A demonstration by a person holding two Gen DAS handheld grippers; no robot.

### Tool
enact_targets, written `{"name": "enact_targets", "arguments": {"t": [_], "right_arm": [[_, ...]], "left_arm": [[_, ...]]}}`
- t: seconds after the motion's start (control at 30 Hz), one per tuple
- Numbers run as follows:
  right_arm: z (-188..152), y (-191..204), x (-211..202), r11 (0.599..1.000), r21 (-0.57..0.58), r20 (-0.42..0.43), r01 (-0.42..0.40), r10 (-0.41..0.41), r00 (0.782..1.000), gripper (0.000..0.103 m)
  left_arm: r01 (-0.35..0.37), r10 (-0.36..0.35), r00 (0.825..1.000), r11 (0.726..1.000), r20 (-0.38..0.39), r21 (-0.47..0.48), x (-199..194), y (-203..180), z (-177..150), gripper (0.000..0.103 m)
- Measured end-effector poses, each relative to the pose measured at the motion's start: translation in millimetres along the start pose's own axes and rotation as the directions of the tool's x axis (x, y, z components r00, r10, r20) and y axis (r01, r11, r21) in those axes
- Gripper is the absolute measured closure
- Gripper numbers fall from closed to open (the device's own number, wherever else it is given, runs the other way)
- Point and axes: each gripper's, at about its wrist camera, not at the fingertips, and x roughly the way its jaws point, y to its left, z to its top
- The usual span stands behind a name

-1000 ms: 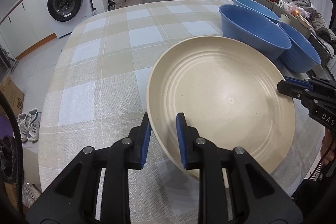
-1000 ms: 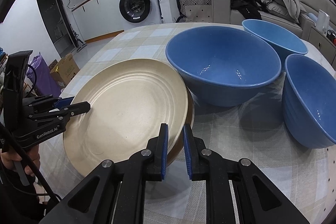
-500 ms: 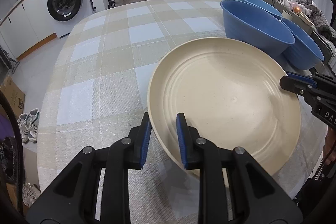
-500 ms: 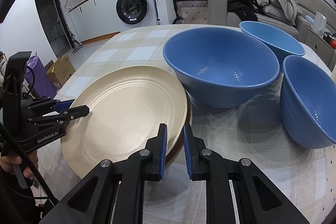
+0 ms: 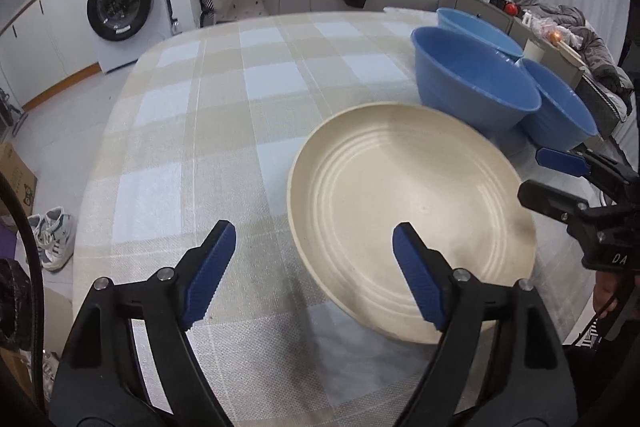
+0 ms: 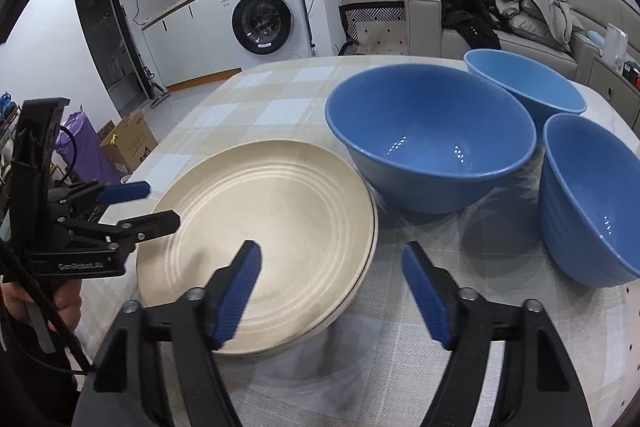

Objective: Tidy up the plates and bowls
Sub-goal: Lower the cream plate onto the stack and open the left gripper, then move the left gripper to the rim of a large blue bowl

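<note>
A cream ribbed plate (image 5: 412, 211) (image 6: 264, 227) lies flat on the checked tablecloth, and a second rim shows just under its right edge. My left gripper (image 5: 314, 231) (image 6: 160, 203) straddles its left rim. Its jaws are opening and the pads are clear of the plate. At the near-right rim my right gripper (image 6: 331, 247) (image 5: 529, 173) is opening too, one finger over the plate and one over the cloth. Three blue bowls stand behind: a large one (image 6: 432, 139) (image 5: 472, 83), a far one (image 6: 524, 83) and one at the right (image 6: 592, 199).
The table (image 5: 192, 131) has a rounded edge at the left, with bare cloth beyond the plate. A hand (image 6: 60, 299) holds the left gripper. Off the table are a washing machine (image 6: 262, 23), a sofa with clothes (image 6: 520, 11), a cardboard box (image 6: 128, 143) and shoes (image 5: 52, 231).
Both grippers were shut on the plate's rim and held it tilted above the cloth. Now both have opened wide and the plate lies flat.
</note>
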Motion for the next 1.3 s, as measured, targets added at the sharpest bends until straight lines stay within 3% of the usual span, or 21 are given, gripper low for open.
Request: {"name": "enact_targets", "arguments": {"t": [0.13, 0.23, 0.33, 0.83, 1.07, 1.3], "right_arm": [[3.4, -0.3, -9.2, 1.000, -0.003, 0.015, 0.012, -0.012, 1.000, 0.017], [6.5, -1.5, -16.3, 0.999, 0.004, 0.028, 0.034, -0.034, 0.999, 0.014], [8.9, -3.0, -25.0, 0.999, 0.011, 0.049, 0.054, -0.054, 0.997, 0.008], [26.6, -33.8, -96.8, 0.997, 0.071, 0.200, 0.026, -0.040, 0.979, 0.007], [42.1, -64.7, -146.5, 0.981, 0.143, 0.298, -0.130, 0.083, 0.951, 0.001], [54.4, -80.8, -180.3, 0.991, 0.130, 0.328, -0.026, -0.018, 0.945, 0.001]], "left_arm": [[0.005, -0.005, 1.000, 1.000, 0.018, -0.011, -13.2, -2.2, 3.1, 0.020], [0.029, -0.028, 0.999, 0.999, 0.038, -0.026, -20.8, -2.7, 4.9, 0.000], [0.041, -0.040, 0.998, 0.999, 0.050, -0.033, -25.1, -4.2, 5.9, 0.001], [0.062, -0.063, 0.990, 0.998, 0.124, 0.011, -52.0, -42.5, 20.0, 0.001], [0.087, -0.089, 0.986, 0.996, 0.143, 0.017, -62.2, -60.5, 36.5, 0.001], [0.119, -0.118, 0.983, 0.993, 0.142, 0.004, -65.1, -70.6, 58.1, 0.001]]}}
